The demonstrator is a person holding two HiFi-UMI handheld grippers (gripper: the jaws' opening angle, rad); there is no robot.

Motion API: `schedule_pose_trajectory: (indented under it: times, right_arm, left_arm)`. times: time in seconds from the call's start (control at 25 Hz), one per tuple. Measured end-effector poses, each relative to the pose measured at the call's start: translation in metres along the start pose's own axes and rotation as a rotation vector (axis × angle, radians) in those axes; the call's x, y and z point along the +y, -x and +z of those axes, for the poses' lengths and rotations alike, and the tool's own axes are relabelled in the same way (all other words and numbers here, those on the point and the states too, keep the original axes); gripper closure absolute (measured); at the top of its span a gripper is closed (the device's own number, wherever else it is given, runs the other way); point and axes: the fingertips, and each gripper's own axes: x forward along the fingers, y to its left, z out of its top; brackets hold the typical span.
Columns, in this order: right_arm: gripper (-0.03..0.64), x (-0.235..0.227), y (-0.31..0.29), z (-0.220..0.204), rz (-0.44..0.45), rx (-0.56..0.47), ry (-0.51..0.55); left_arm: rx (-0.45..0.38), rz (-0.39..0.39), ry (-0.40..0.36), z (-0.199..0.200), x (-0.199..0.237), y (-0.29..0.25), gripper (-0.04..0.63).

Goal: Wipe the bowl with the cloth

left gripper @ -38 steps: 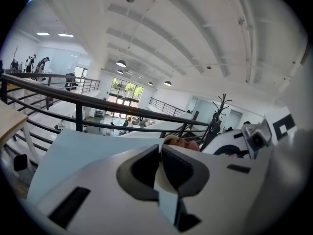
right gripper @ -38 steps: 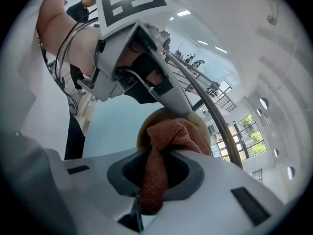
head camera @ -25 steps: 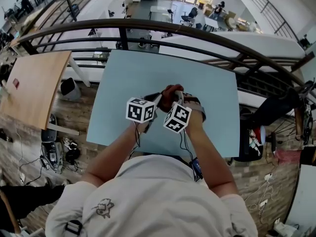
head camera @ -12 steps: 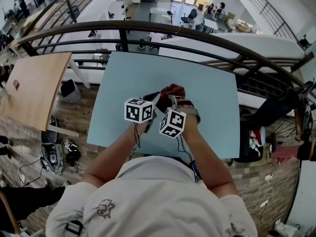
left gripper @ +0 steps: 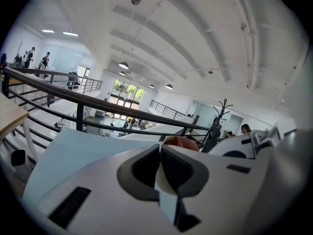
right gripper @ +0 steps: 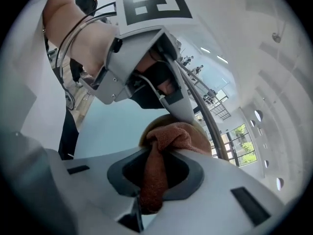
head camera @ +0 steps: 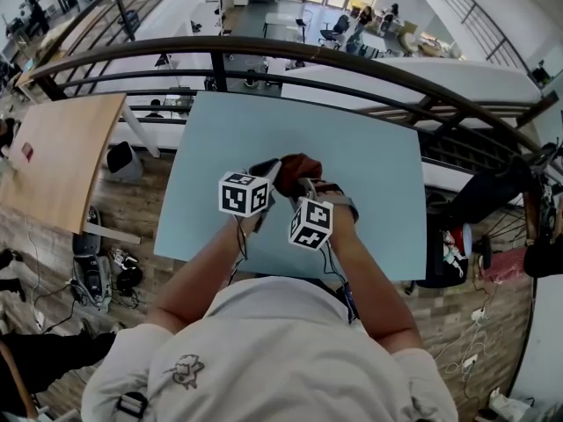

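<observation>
Over the middle of the light-blue table [head camera: 369, 156] the two grippers meet. My left gripper [head camera: 266, 174] [left gripper: 160, 149] is shut on the thin pale rim of the bowl [left gripper: 165, 179] and holds it off the table. In the right gripper view the bowl [right gripper: 201, 137] shows as a tan edge behind the cloth. My right gripper [head camera: 303, 185] [right gripper: 159, 155] is shut on a reddish-brown cloth [right gripper: 168, 131] [head camera: 299, 165], which is bunched and pressed into the bowl. The cloth [left gripper: 181, 142] peeks over the left jaws. Most of the bowl is hidden in the head view.
A dark curved railing [head camera: 352, 64] runs behind the table's far edge, with a drop beyond it. To the left stands a wooden table [head camera: 62, 156], with cables and gear [head camera: 101, 266] on the floor beside it. A coat stand [left gripper: 215, 126] rises past the rail.
The right gripper's marker cube has slid slightly down and left, towards the person. The left cube has edged left and up. Both grips look the same.
</observation>
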Motion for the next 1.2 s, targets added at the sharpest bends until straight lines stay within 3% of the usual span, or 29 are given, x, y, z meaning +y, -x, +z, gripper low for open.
schedule_pose_trajectory:
  times: [0.24, 0.48, 0.92, 1.2]
  right_arm:
    - [0.554, -0.021, 0.001, -0.019, -0.07, 0.086, -0.006]
    - [0.554, -0.041, 0.004, -0.023, -0.152, 0.105, -0.041]
    - [0.554, -0.016, 0.004, 0.009, -0.046, 0.004, 0.023]
    - [0.554, 0.001, 0.026, 0.017, 0.064, -0.095, -0.072]
  left_arm:
    - [0.02, 0.002, -0.005, -0.005, 0.002, 0.001, 0.572]
    - [0.057, -0.065, -0.026, -0.014, -0.029, -0.001, 0.572]
    - [-0.028, -0.061, -0.017, 0.009, -0.029, 0.009, 0.569]
    - [-0.036, -0.012, -0.109, 0.011, -0.017, 0.01, 0.575]
